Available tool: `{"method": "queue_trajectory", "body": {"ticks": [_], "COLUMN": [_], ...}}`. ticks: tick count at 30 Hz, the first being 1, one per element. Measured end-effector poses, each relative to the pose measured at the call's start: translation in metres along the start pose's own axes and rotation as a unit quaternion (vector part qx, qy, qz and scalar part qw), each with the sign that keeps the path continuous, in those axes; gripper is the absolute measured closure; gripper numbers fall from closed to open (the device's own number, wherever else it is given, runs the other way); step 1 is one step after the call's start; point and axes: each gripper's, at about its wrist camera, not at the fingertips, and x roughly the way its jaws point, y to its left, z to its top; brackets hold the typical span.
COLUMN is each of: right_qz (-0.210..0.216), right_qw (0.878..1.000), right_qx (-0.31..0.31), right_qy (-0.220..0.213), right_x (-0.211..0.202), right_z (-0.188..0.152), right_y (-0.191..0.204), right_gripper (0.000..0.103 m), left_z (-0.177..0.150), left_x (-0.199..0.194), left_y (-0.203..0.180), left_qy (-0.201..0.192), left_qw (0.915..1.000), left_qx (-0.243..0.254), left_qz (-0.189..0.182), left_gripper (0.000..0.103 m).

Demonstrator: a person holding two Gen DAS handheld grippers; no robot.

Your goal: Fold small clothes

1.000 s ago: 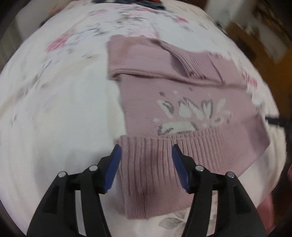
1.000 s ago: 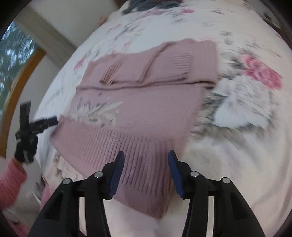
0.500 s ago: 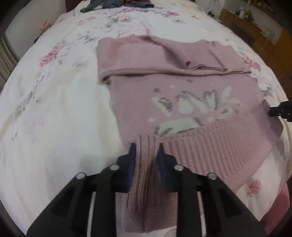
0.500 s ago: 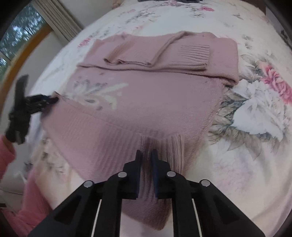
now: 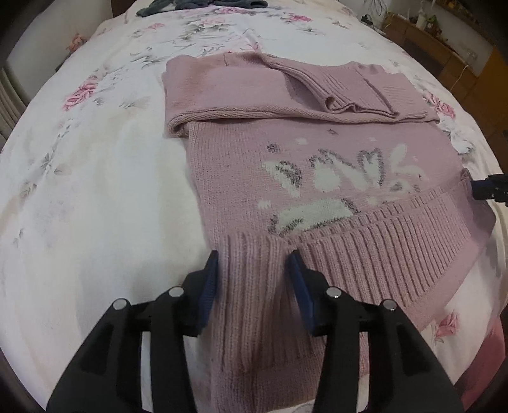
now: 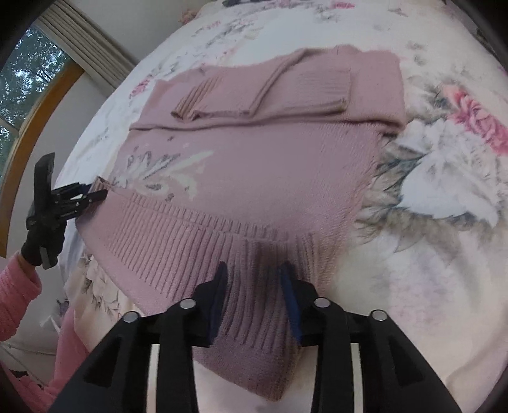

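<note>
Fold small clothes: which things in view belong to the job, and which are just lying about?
Job:
sweater
left gripper
right gripper

Lying about:
dark clothes at the bed's far end
floral bedspread
wooden cabinet
window

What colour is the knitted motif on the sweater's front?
White with grey outlines, on the dusty-pink sweater. It shows best in the left wrist view.

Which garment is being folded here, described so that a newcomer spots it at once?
On the floral bedspread lies a pink knitted sweater, its sleeves folded across the top. Unlike the dark clothes at the bed's far edge, it bears a white-and-grey pattern above a ribbed hem.
</note>
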Motion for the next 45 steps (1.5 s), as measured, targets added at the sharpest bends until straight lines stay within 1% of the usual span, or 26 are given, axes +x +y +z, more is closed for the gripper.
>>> {"method": "queue_trajectory", "body": {"ticks": [2, 3, 4, 6, 8, 10, 11, 12, 13, 15, 18, 21, 22, 23, 24, 26, 27, 28, 30, 32, 36, 38, 41, 42, 44, 45], "right_qz": [-0.004, -0.006, -0.012, -0.024, -0.029, -0.028, -0.030, -0.036, -0.043, -0.042, -0.038, -0.036, -0.039, -0.040, -0.035, -0.024, -0.017, -0.013, -0.001, 0.022, 0.047, 0.056, 0.058, 0.058, 0.051, 0.043], "right_qw": [1.000, 1.000, 1.000, 1.000, 1.000, 1.000, 0.999, 0.999, 0.999, 0.998, 0.999, 0.999, 0.998, 0.998, 0.999, 0.999, 0.999, 0.999, 0.999, 0.999, 0.997, 0.995, 0.993, 0.991, 0.990, 0.989], "right_qx": [0.002, 0.003, 0.003, 0.001, -0.002, -0.010, -0.018, -0.024, -0.029, -0.038, -0.036, -0.035, -0.036, -0.037, -0.036, -0.035, -0.038, -0.039, -0.031, -0.011, 0.009, 0.010, 0.008, 0.007, 0.006, 0.005], "right_qy": [-0.008, -0.012, -0.017, -0.018, -0.007, -0.001, 0.004, 0.008, 0.008, 0.008, 0.013, 0.015, 0.015, 0.014, 0.011, 0.004, -0.003, -0.006, -0.017, -0.033, -0.064, -0.082, -0.107, -0.119, -0.133, -0.141], "right_x": [-0.007, -0.010, -0.014, -0.014, -0.008, -0.002, 0.003, 0.006, 0.008, 0.012, 0.019, 0.023, 0.023, 0.022, 0.019, 0.011, 0.006, 0.003, -0.005, -0.015, -0.039, -0.055, -0.072, -0.079, -0.088, -0.092], "right_z": [0.000, 0.001, 0.002, 0.003, 0.004, 0.003, 0.003, 0.002, 0.001, 0.001, 0.004, 0.005, 0.005, 0.005, 0.004, 0.002, 0.000, -0.001, -0.004, -0.006, -0.003, 0.001, 0.012, 0.019, 0.031, 0.042], "right_y": [-0.003, -0.004, -0.006, -0.009, -0.010, -0.007, -0.004, -0.002, 0.000, 0.003, 0.002, 0.002, 0.002, 0.003, 0.004, 0.006, 0.009, 0.010, 0.011, 0.008, 0.006, 0.008, 0.010, 0.011, 0.010, 0.008], "right_gripper": [0.061, 0.056, 0.049, 0.043, 0.043, 0.043, 0.045, 0.049, 0.056, 0.062, 0.062, 0.063, 0.069, 0.073, 0.080, 0.084, 0.085, 0.086, 0.086, 0.086, 0.087, 0.087, 0.088, 0.088, 0.088, 0.088], "left_z": [-0.001, 0.000, 0.001, 0.001, 0.002, 0.002, 0.002, 0.002, 0.002, 0.003, 0.005, 0.005, 0.005, 0.005, 0.005, 0.002, 0.002, 0.000, -0.002, -0.003, 0.003, 0.013, 0.032, 0.043, 0.061, 0.077], "left_x": [-0.001, 0.000, 0.001, 0.001, 0.000, -0.001, -0.002, -0.003, -0.005, -0.007, 0.000, 0.008, 0.009, 0.008, 0.007, 0.002, 0.001, -0.004, -0.012, -0.024, -0.051, -0.069, -0.089, -0.094, -0.098, -0.097], "left_y": [0.000, 0.000, 0.001, 0.001, -0.002, -0.005, -0.007, -0.009, -0.011, -0.014, -0.012, -0.007, -0.006, -0.007, -0.007, -0.011, -0.011, -0.011, -0.008, -0.005, -0.008, -0.013, -0.020, -0.021, -0.021, -0.020], "left_qy": [0.001, 0.002, 0.004, 0.004, 0.002, -0.001, -0.004, -0.006, -0.008, -0.013, -0.003, 0.003, 0.004, 0.003, 0.003, -0.002, -0.003, -0.008, -0.017, -0.030, -0.065, -0.094, -0.135, -0.150, -0.167, -0.176], "left_qw": [1.0000, 1.0000, 1.0000, 1.0000, 0.9999, 1.0000, 1.0000, 1.0000, 1.0000, 0.9998, 0.9999, 0.9998, 0.9998, 0.9998, 0.9998, 0.9999, 0.9999, 0.9997, 0.9991, 0.9980, 0.9960, 0.9937, 0.9892, 0.9871, 0.9845, 0.9831], "left_qx": [0.000, 0.000, -0.003, -0.006, -0.008, -0.005, -0.001, 0.001, 0.005, 0.012, 0.012, -0.004, -0.005, -0.006, -0.005, 0.001, 0.001, -0.004, -0.016, -0.034, -0.037, -0.033, -0.029, -0.029, -0.028, -0.027], "left_qz": [-0.003, -0.004, -0.004, -0.005, -0.007, -0.002, 0.002, 0.002, 0.000, -0.002, -0.002, -0.017, -0.018, -0.018, -0.017, -0.015, -0.017, -0.023, -0.035, -0.044, -0.048, -0.050, -0.048, -0.047, -0.047, -0.044], "left_gripper": [0.059, 0.058, 0.057, 0.057, 0.058, 0.060, 0.061, 0.066, 0.070, 0.071, 0.071, 0.068, 0.067, 0.067, 0.068, 0.076, 0.083, 0.087, 0.088, 0.089, 0.090, 0.090, 0.090, 0.090, 0.090, 0.090]}}
